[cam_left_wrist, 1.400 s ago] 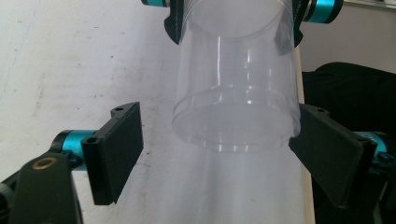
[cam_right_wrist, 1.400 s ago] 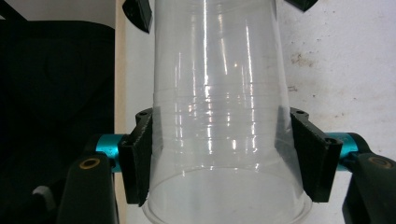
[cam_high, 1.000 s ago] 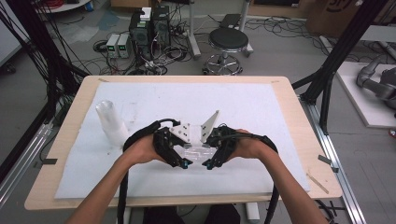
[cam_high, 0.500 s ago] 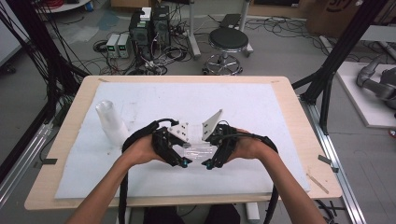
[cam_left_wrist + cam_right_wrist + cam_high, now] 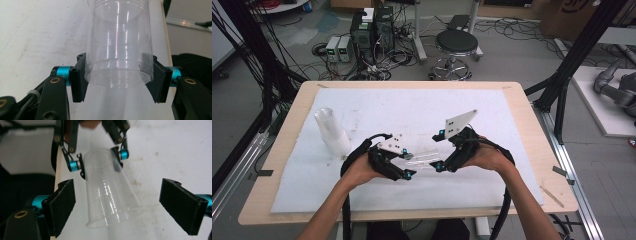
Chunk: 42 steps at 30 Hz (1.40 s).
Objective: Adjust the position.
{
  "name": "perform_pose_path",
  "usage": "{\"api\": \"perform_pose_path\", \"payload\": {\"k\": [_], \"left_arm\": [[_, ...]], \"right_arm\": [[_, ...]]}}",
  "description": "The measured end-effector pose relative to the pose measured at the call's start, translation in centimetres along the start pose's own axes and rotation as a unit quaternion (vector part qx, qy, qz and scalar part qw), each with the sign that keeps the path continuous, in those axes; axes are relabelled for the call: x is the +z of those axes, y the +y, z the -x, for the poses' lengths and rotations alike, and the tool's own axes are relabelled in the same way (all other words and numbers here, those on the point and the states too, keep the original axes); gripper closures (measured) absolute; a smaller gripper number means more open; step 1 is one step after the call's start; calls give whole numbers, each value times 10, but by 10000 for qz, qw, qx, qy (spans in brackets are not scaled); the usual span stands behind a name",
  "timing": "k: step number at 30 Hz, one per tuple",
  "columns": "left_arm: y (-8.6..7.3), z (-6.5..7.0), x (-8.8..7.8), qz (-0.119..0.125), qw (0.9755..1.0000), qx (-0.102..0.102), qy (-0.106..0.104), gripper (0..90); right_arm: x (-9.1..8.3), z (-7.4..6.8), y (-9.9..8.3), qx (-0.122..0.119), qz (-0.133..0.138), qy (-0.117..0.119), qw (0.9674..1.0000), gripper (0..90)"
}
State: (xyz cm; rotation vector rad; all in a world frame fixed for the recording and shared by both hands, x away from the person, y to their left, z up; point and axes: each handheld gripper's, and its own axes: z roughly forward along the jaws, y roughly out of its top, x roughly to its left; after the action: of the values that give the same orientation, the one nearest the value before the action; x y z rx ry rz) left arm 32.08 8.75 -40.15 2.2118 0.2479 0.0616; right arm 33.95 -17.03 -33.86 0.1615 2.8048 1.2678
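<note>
Fingers: L gripper (image 5: 117, 82) clamped on clear plastic cup (image 5: 120, 50) near its base | R gripper (image 5: 125, 210) fingers apart, flanking cup rim, no contact | cup held level above counter (image 5: 512, 95) | cup stack (image 5: 332, 131) upright, L | Progress: one cup separated; placement left.

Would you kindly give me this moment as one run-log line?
left gripper: shut on clear plastic cup near its base | right gripper: open, pads clear of cup rim | stack of clear cups: upright, left
</note>
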Motion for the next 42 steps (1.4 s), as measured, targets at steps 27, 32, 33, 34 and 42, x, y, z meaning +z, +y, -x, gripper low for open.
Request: {"api": "perform_pose_path", "payload": {"k": [27,32,33,34,42], "left_arm": [[-38,-7,-34,2522,9663,-449,-238,419],[-36,-6,-33,2574,9652,-414,-204,419],[-36,-6,-33,2590,9648,-402,-212,419],[-34,-4,-31,2625,9640,-356,-228,419],[-29,-1,-26,2688,9625,-275,-245,419]], "right_arm": [[-19,-1,-31,555,1659,25,9846,137],[-15,-2,-35,605,1685,61,9838,138],[-14,-2,-36,614,1698,72,9835,137],[-13,-2,-36,631,1714,100,9831,137],[-4,-1,-35,635,1832,288,9806,144]]}}
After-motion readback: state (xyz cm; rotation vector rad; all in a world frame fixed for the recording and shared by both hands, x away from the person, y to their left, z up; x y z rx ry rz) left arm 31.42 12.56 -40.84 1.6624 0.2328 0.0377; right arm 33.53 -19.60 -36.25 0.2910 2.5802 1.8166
